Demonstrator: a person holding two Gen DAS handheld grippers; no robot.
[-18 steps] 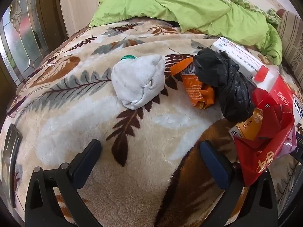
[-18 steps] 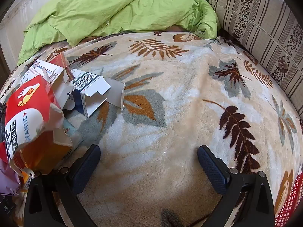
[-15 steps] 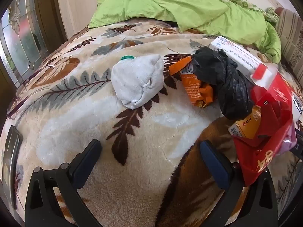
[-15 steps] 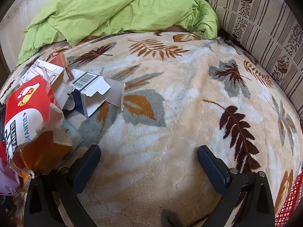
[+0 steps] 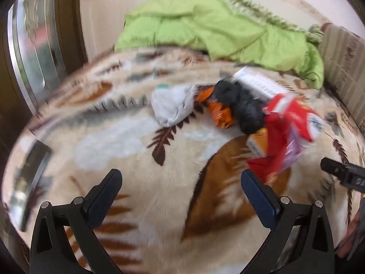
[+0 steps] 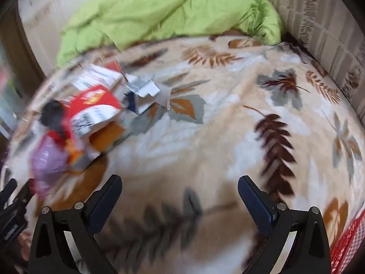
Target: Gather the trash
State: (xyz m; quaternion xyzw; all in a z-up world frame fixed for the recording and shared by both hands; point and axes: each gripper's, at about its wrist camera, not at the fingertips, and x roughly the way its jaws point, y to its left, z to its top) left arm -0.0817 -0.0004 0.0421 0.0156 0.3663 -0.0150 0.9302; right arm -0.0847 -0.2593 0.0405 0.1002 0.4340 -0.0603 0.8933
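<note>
Trash lies in a heap on a leaf-patterned blanket (image 5: 118,137). In the left wrist view I see a balled white cloth (image 5: 173,107), an orange wrapper (image 5: 220,114), a black plastic bag (image 5: 246,107), a red packet (image 5: 289,123) and a white carton (image 5: 255,82). My left gripper (image 5: 181,182) is open and empty, well short of the heap. In the right wrist view the red packet (image 6: 95,109), a purple wrapper (image 6: 48,159) and a torn white box (image 6: 146,93) lie at the left. My right gripper (image 6: 180,189) is open and empty above bare blanket.
A green duvet (image 5: 216,34) is bunched at the far end of the bed. A striped cushion (image 6: 319,27) lines the right side. A glass door (image 5: 29,52) stands at the left. A red checked cloth (image 6: 349,244) shows at the right wrist view's lower right. Both views are blurred.
Both grippers have pulled back and risen from the bed, so the trash heap looks smaller and farther. Both stay open. The trash has not moved.
</note>
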